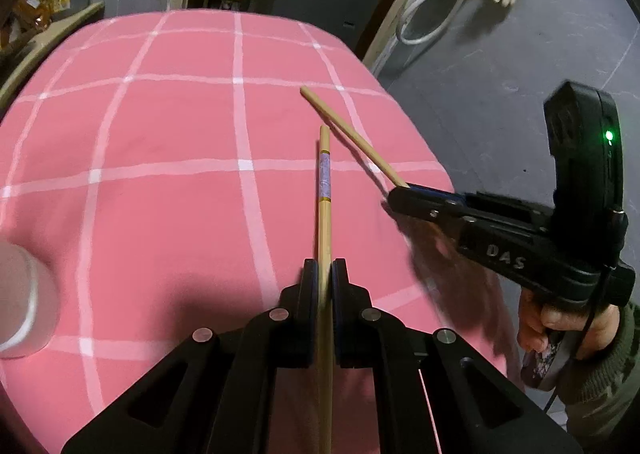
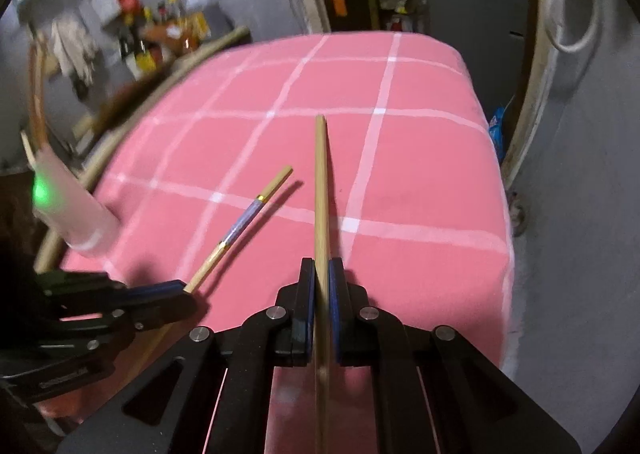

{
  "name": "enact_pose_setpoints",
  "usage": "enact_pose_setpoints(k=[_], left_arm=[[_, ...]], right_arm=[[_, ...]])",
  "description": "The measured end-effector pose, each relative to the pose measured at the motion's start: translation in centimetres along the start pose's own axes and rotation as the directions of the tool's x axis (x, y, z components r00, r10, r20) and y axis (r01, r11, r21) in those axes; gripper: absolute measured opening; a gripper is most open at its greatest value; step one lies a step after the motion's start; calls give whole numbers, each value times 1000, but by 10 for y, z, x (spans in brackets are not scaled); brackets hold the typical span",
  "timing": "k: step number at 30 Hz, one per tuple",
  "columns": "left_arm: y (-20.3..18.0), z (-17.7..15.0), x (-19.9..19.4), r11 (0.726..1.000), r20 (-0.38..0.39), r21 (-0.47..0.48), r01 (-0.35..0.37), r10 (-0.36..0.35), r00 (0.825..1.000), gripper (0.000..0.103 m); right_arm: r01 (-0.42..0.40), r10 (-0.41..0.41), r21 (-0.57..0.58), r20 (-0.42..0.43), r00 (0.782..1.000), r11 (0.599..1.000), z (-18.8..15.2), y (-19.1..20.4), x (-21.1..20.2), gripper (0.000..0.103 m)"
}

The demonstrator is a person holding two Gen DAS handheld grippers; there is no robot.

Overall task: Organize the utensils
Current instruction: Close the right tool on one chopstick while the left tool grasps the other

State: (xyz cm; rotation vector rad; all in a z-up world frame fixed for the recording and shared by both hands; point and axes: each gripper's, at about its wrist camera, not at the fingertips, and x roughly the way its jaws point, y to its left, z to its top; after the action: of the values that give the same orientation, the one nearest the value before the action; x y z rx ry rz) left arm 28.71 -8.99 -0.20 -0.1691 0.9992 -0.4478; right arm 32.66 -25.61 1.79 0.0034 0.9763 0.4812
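Two bamboo chopsticks are held over a pink checked tablecloth (image 1: 168, 126). My left gripper (image 1: 325, 266) is shut on the chopstick with a blue patterned band (image 1: 324, 178), which points away from me. That same banded chopstick (image 2: 240, 226) shows in the right wrist view, sticking out of the left gripper (image 2: 176, 292) at lower left. My right gripper (image 2: 321, 266) is shut on a plain chopstick (image 2: 321, 182). In the left wrist view the right gripper (image 1: 400, 194) comes in from the right, and its plain chopstick (image 1: 352, 136) slants up and to the left.
A translucent white cup (image 1: 20, 302) stands at the left edge of the cloth, seen also as a tilted cup (image 2: 76, 210). The table's right edge (image 2: 496, 190) drops to a grey floor (image 1: 500, 66). A hand (image 1: 560, 322) in a green sleeve holds the right gripper. Clutter lies behind.
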Motion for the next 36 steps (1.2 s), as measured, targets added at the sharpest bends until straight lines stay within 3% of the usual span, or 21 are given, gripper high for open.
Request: enact_pose_setpoints(k=[6, 10, 15, 21, 24, 26, 31, 36], left_arm=[[0, -16, -32, 999, 139, 28, -37, 33, 990, 5], [4, -24, -49, 999, 194, 22, -35, 30, 980, 5], [12, -30, -52, 998, 170, -5, -64, 64, 983, 5], [21, -43, -50, 992, 103, -62, -109, 115, 988, 5], [27, -45, -48, 989, 78, -80, -122, 128, 989, 5], [30, -44, -46, 988, 67, -86, -126, 132, 989, 5], [35, -43, -38, 987, 30, -97, -131, 135, 990, 5], [38, -43, -32, 987, 0, -94, -132, 133, 991, 5]], right_arm=[[-109, 98, 77, 137, 986, 991, -22, 11, -27, 5], [-151, 137, 88, 155, 978, 985, -29, 23, -30, 5], [-63, 60, 30, 80, 995, 998, -40, 36, -24, 5], [0, -1, -36, -6, 1000, 999, -49, 47, -14, 7], [18, -21, -75, -39, 999, 997, -45, 52, -10, 15], [28, -34, -102, -55, 998, 994, -40, 56, -7, 27], [62, -80, -155, -108, 991, 986, -23, 58, 11, 25], [58, -75, -131, -135, 988, 990, -10, 53, 20, 6]])
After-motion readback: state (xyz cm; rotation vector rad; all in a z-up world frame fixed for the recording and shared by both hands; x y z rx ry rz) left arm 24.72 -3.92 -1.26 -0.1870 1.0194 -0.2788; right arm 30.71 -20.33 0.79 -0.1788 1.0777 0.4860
